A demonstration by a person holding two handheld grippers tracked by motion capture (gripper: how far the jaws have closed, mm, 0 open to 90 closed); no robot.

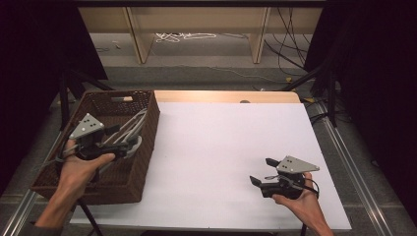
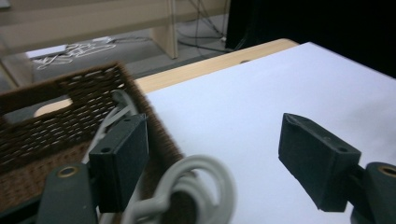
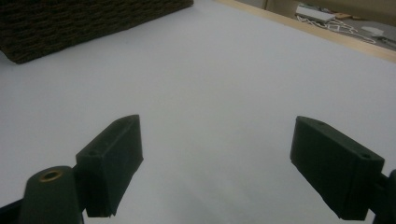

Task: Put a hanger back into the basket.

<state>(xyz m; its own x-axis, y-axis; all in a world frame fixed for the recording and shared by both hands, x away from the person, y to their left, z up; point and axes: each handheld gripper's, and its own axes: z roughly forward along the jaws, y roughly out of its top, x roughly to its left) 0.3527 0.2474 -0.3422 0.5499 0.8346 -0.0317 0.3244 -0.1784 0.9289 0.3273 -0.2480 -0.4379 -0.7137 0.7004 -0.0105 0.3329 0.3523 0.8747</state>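
Now the left gripper (image 1: pixel 129 143) is released, jaws wide, just above the grey cable (image 2: pixel 196 186) coiled in the basket (image 1: pixel 140 172) at the tabletop's left edge; right gripper (image 1: pixel 263 172), also released, sits well apart nr the front-right corner.

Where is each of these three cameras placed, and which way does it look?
High view: above the person's side, looking forward and down on the white table; both forearms, left gripper and right gripper show.
Left gripper view: rides that gripper, looking past its open jaws at the grey cable and wicker basket.
Right gripper view: looks along its open jaws across the table.
Shared: basket and table appear in all three.
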